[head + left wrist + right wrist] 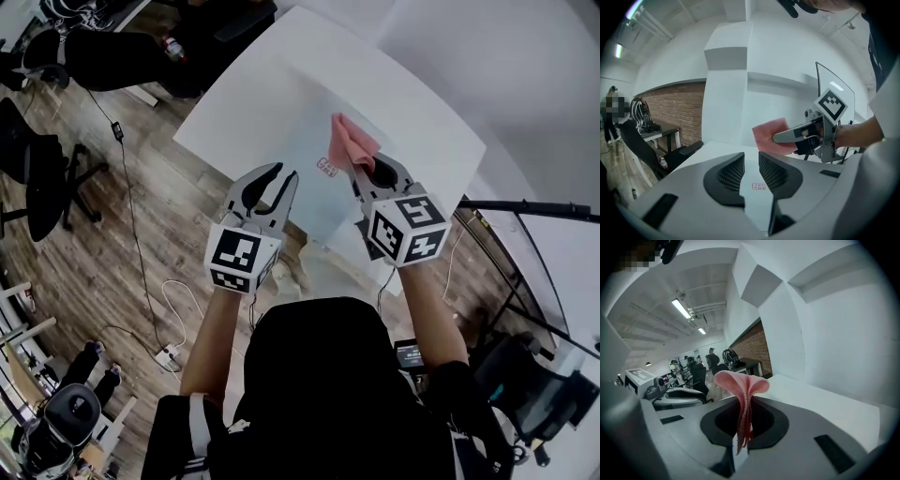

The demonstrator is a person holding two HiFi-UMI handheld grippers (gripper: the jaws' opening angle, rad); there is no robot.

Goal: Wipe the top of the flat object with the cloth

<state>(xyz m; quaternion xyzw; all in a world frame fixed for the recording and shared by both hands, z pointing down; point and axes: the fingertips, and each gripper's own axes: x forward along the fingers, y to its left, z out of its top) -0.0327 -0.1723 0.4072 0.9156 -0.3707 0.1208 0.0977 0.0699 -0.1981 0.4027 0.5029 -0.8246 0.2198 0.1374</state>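
Left gripper (284, 178): jaws slightly apart, nothing between them. It hovers over the near-left part of the flat object (300, 141). In the left gripper view the object's small label (758, 186) shows through the gap between the jaws, so the sheet is right below and ahead of them, apparently not touched.

Risk 1: nothing pins the sheet. If the wipe drags sideways, it can skate across the bench (234, 103). The left jaws need to press an edge or corner first.

Flat object: pale sheet on a white bench, so the edges are hard to make out. I'd guess it runs from the label outward under both grippers.

Right gripper (361, 169): jaws clamped on the pink cloth (740, 385). The grip is on one narrow fold, with the rest flaring out past the tips. In the head view the cloth (349, 141) sits over the far-right part of the sheet, just beyond the label. I can't tell whether it touches or hovers.

Risk 2: it's a thin pinch, so friction during a stroke could pull the fold out.

Risk 3: if the angle is too steep, the jaw tips scrape the sheet rather than the cloth. Coming in lower would lay the loose flap flat.
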